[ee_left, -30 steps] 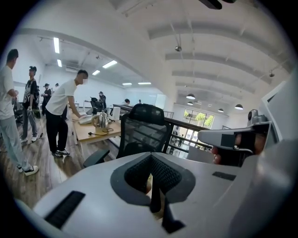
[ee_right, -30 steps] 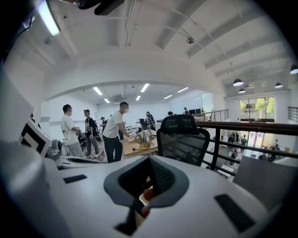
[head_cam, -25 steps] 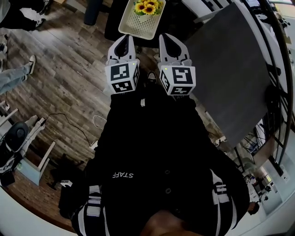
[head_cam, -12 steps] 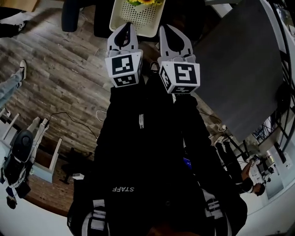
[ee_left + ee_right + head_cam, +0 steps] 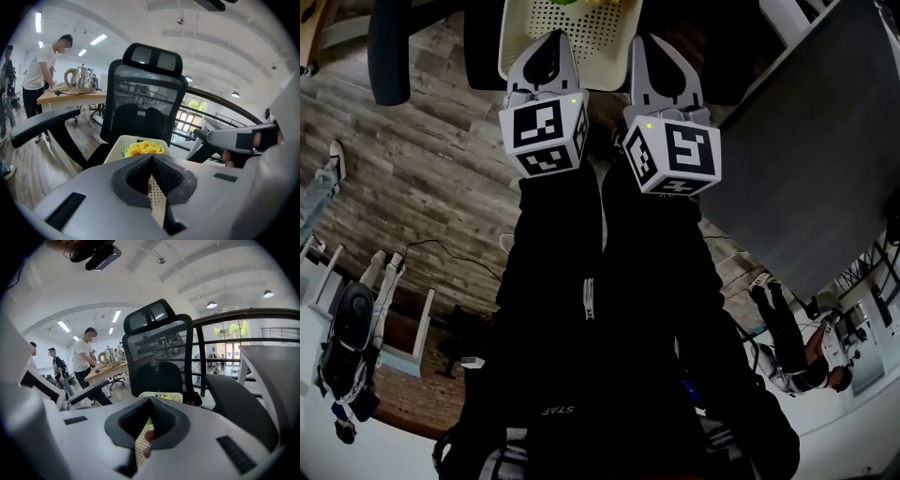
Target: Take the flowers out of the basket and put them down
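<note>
Holding, left gripper [image 5: 151, 158]: I am pressing its two jaws tip to tip, and nothing is sitting between them.
Holding, right gripper [image 5: 151, 400]: I am pressing these jaws together in the same way, and they are clamping no object.
Gripper placement: I am carrying both grippers side by side in front of my chest. Their marker cubes are facing up and their tips are pointing at the basket [image 5: 600, 56].
Basket: the white perforated basket is resting on the seat of a black office chair [image 5: 145, 89], between the armrests. In the head view my gripper tips are overlapping its near edge. In both gripper views it is lying ahead of the jaws and apart from them.
Flowers [image 5: 144, 148]: the yellow sunflowers are sitting inside the basket at its far end, close to the chair's backrest. They are lying straight ahead of the closed tips, and neither gripper is touching them.
Surroundings: a grey table [image 5: 816, 141] is standing to my right, and wood-plank floor [image 5: 422, 169] is showing on my left. Far off to the left, a person in a white shirt [image 5: 40, 70] is leaning over a wooden table that is carrying a kettle [image 5: 80, 77].
</note>
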`<state>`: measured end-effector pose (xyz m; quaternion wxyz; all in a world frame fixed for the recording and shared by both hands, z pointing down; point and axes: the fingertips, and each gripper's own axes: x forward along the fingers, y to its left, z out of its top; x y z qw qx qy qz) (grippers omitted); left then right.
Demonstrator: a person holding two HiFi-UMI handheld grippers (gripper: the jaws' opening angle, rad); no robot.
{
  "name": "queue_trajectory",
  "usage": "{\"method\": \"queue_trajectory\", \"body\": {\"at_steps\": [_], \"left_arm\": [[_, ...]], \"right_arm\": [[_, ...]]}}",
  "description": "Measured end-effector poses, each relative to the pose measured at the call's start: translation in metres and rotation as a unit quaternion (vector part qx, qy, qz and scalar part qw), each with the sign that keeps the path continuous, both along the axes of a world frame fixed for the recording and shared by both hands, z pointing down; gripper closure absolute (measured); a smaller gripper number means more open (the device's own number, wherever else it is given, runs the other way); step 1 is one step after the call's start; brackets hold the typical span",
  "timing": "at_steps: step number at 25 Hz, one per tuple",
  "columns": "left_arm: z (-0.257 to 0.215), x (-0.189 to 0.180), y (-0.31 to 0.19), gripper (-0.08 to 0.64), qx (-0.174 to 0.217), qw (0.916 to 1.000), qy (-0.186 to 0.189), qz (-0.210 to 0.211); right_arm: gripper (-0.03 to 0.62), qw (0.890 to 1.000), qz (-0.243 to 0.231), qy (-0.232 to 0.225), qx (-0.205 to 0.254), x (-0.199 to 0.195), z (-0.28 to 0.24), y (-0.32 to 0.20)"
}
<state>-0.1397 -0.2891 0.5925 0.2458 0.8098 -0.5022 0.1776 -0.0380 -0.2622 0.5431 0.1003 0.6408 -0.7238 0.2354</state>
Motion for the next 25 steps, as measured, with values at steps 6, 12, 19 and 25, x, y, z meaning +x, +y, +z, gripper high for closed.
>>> {"method": "queue_trajectory", "body": {"at_steps": [6, 12, 19, 25], "left_arm": [[0.063, 0.02, -0.025, 0.561, -0.038, 0.9988, -0.012, 0.029], [0.1, 0.027, -0.041, 0.56, -0.062, 0.9972, -0.025, 0.034], [0.15, 0.025, -0.058, 0.466, -0.104, 0.9929, -0.039, 0.042], [0.199, 0.03, -0.063, 0.333, -0.156, 0.9844, -0.053, 0.061]], "right_arm": [[0.58, 1.0, 0.023, -0.004, -0.015, 0.014, 0.046, -0.023], [0.58, 0.999, 0.031, -0.001, -0.029, 0.016, 0.069, -0.028], [0.58, 0.997, 0.048, -0.002, -0.055, 0.015, 0.111, -0.049], [0.58, 0.997, 0.048, -0.003, -0.067, 0.019, 0.132, -0.057]]}}
